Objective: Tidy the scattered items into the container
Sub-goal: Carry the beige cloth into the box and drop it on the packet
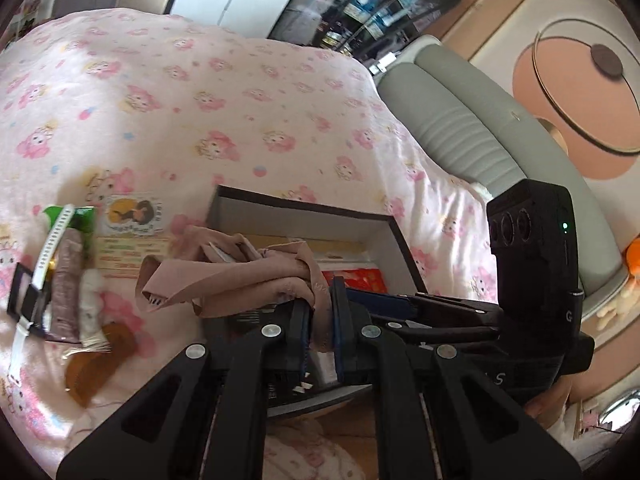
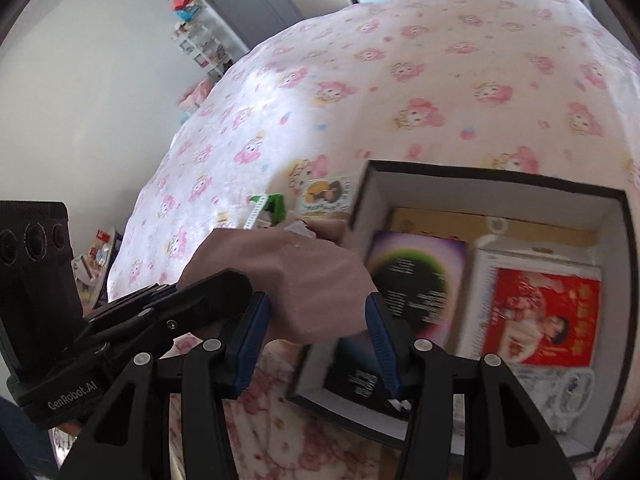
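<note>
An open box (image 1: pixel 394 236) with a dark rim and white walls lies on the pink bed; it holds a red packet (image 2: pixel 544 320), a dark purple booklet (image 2: pixel 416 280) and other flat items. My left gripper (image 1: pixel 320 320) is shut on a beige cloth (image 1: pixel 240 276) and holds it over the box's near left edge. The same cloth (image 2: pixel 304 280) hangs in front of my right gripper (image 2: pixel 320 320), which is open, its blue pads on either side of the cloth. Scattered items remain on the bed left of the box: a white watch strap (image 1: pixel 44 252), a green packet (image 1: pixel 84 220), a brown comb (image 1: pixel 92 364).
A cartoon card (image 1: pixel 134 216) lies on the sheet behind the scattered pile. A grey padded headboard (image 1: pixel 480 136) runs along the bed's right side. The pink patterned sheet (image 1: pixel 200 100) stretches away behind the box. Shelves and a wall stand beyond the bed (image 2: pixel 200 40).
</note>
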`<state>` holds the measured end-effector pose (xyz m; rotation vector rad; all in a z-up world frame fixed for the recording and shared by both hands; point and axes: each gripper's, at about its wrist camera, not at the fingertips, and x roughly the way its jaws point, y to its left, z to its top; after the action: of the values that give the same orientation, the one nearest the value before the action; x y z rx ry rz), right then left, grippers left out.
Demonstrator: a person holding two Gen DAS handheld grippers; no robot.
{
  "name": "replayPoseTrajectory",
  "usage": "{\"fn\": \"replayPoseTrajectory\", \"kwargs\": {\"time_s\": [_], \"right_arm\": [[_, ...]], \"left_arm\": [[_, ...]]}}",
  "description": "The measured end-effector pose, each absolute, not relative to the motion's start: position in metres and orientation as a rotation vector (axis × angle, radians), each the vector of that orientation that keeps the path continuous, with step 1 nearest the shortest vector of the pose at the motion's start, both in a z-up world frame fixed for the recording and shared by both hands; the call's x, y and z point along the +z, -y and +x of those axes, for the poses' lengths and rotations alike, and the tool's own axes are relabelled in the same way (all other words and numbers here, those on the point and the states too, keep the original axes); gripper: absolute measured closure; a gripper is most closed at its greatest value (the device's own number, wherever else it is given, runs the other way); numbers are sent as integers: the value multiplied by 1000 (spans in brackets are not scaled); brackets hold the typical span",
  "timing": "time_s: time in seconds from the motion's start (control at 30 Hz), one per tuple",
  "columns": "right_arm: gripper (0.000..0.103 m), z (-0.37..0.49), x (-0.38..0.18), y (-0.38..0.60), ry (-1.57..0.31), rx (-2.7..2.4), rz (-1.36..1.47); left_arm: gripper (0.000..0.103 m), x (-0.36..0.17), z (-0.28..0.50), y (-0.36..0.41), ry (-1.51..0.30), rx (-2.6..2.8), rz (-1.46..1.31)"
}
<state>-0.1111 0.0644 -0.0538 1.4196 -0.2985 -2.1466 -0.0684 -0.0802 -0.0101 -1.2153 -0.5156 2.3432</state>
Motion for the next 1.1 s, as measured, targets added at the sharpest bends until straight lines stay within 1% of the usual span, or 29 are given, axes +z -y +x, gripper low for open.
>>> {"fn": "replayPoseTrajectory", "kwargs": {"time_s": [0.17, 0.3, 0.37, 0.4, 0.43, 0.5, 0.6, 0.67, 0.8, 0.87, 0.97, 1.1], "right_arm": [[57, -102, -89, -139, 427, -2221, 1553], [57, -96, -107, -174, 478, -2257, 1602], [57, -96, -111, -183, 518, -2239, 1602], [57, -97, -112, -185, 517, -2240, 1601], [57, -99, -113, -186, 513, -2245, 1599], [56, -103, -114, -186, 498, -2256, 1605], [55, -112, -122, -184, 458, -2285, 1631], [55, -120, -128, -184, 442, -2290, 1653], [55, -146, -131, -178, 407, -2304, 1660], [55, -163, -131, -176, 362, -2336, 1675], [51, -187, -135, -172, 279, -2371, 1719], [51, -209, -144, -162, 177, -2354, 1750]], "left_arm": [[95, -42, -88, 3, 390, 2225, -1346], [95, -67, -106, -39, 315, 2114, -1463], [89, -76, -118, -49, 278, 2109, -1500], [81, -78, -123, -51, 271, 2111, -1510], [72, -78, -127, -50, 285, 2113, -1504], [65, -79, -132, -39, 337, 2134, -1455], [64, -95, -133, -10, 438, 2174, -1469], [64, -99, -133, 1, 455, 2208, -1483], [63, -104, -138, 6, 445, 2294, -1538], [61, -109, -140, 4, 407, 2321, -1583], [54, -117, -142, 7, 356, 2354, -1651], [51, -127, -148, 7, 338, 2351, -1710]]}}
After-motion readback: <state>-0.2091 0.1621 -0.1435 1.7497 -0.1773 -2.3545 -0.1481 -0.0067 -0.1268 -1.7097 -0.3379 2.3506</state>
